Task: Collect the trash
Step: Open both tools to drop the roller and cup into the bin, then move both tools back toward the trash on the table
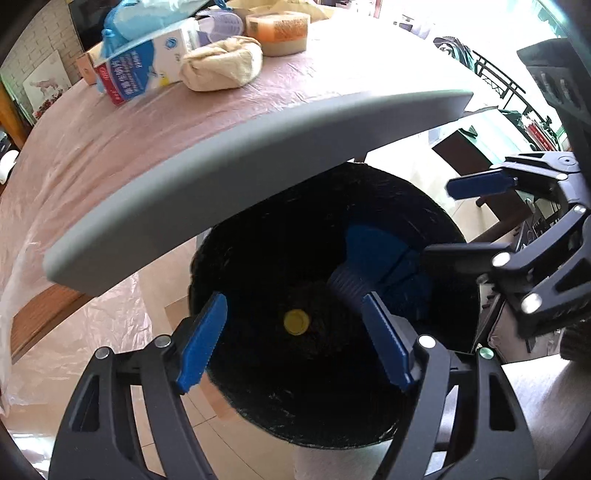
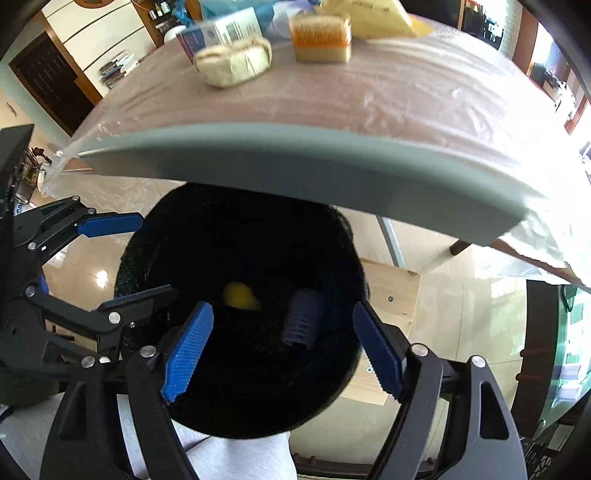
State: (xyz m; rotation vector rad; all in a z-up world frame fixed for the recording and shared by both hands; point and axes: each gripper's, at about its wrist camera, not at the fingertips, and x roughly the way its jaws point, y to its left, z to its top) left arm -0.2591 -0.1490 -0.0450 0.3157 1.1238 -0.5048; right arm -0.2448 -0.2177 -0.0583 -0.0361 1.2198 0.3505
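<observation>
A black-lined trash bin (image 1: 258, 266) stands below the table edge, also in the right wrist view (image 2: 207, 236). Inside lie a yellow cap (image 1: 295, 322) and a ribbed purple piece (image 1: 349, 286) with a blue part; both show in the right wrist view as a yellow blur (image 2: 240, 295) and the ribbed piece (image 2: 301, 321). My left gripper (image 1: 295, 347) is open and empty over the bin. My right gripper (image 2: 280, 347) is open and empty over the bin too; it appears at the right of the left wrist view (image 1: 443, 221).
The table (image 1: 221, 177) has a plastic sheet over it. At its far end sit a milk carton (image 1: 144, 70), a cream wrapped bundle (image 1: 225, 66), an orange sponge block (image 1: 279, 31) and a blue bag (image 1: 125, 22). A wooden stool (image 2: 391, 295) stands beside the bin.
</observation>
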